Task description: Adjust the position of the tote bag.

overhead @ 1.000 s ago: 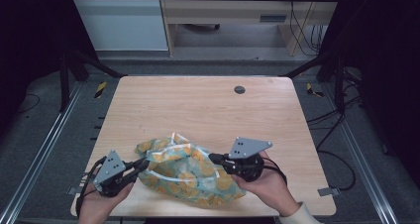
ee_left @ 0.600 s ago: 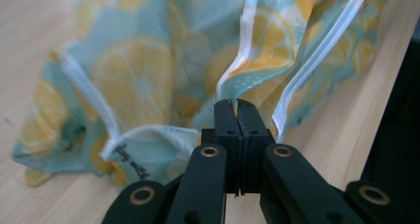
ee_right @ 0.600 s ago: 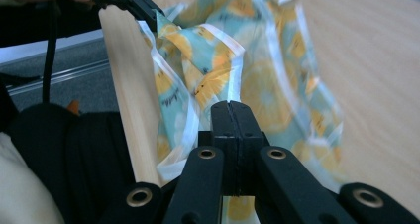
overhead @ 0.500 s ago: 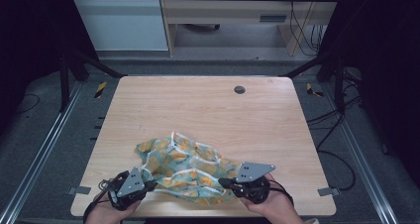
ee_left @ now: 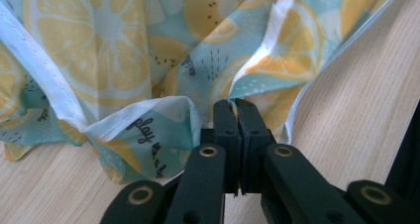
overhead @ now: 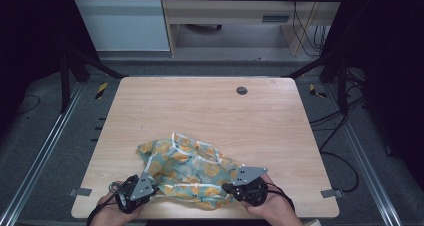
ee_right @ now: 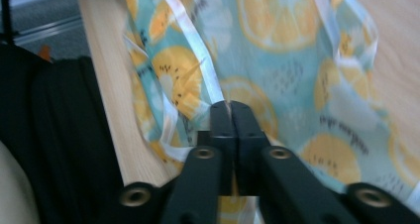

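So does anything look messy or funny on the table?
Yes, the fruit-print cloth lies crumpled in a heap near the front edge of the table, not spread flat. The left hand-held gripper and the right hand-held gripper each pinch a bit of it. Nothing looks torn or spilled.

left gripper [overhead: 152,190], right gripper [overhead: 227,188], fingers [ee_left: 225,117] pinched

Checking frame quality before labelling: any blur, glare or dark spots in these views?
High view: table evenly lit, surroundings near black, no glare. Left gripper view: cloth print sharp, jaws slightly soft. Right gripper view: cloth blurred, dark mass at left.
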### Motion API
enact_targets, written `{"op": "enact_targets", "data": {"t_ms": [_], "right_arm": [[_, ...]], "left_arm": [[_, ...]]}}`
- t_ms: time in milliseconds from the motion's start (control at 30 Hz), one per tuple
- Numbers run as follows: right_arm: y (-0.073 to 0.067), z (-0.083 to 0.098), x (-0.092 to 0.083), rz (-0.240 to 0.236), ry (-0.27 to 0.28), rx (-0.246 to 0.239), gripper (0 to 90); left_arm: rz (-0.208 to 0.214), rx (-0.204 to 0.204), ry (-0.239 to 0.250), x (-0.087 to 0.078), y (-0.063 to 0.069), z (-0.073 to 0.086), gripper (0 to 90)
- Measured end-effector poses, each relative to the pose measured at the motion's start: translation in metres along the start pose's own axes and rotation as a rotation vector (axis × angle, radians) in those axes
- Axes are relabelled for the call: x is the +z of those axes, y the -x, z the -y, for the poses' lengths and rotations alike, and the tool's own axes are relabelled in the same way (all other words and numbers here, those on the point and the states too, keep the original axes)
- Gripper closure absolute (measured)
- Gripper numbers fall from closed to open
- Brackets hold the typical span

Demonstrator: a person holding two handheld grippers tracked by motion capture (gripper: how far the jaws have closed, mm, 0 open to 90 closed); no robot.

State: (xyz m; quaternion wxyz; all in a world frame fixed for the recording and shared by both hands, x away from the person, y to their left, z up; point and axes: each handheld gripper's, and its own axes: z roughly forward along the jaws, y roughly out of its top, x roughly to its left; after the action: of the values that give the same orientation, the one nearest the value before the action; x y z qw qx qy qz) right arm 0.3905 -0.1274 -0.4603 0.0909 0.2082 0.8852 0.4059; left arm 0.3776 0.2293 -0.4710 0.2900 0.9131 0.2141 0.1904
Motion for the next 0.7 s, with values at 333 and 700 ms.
{"op": "enact_targets", "data": {"t_ms": [333,700], "right_arm": [[0.004,-0.039,-0.012,0.017,0.071,-0.044,54.5],[0.026,-0.078,0.020,0.016,0.055,-0.023,42.5]], "left_arm": [[0.000,0.012,-0.005,0.001,0.003,-0.002,89.1],[-0.004,0.008,0.005,0.000,0.004,-0.002,88.5]]}}
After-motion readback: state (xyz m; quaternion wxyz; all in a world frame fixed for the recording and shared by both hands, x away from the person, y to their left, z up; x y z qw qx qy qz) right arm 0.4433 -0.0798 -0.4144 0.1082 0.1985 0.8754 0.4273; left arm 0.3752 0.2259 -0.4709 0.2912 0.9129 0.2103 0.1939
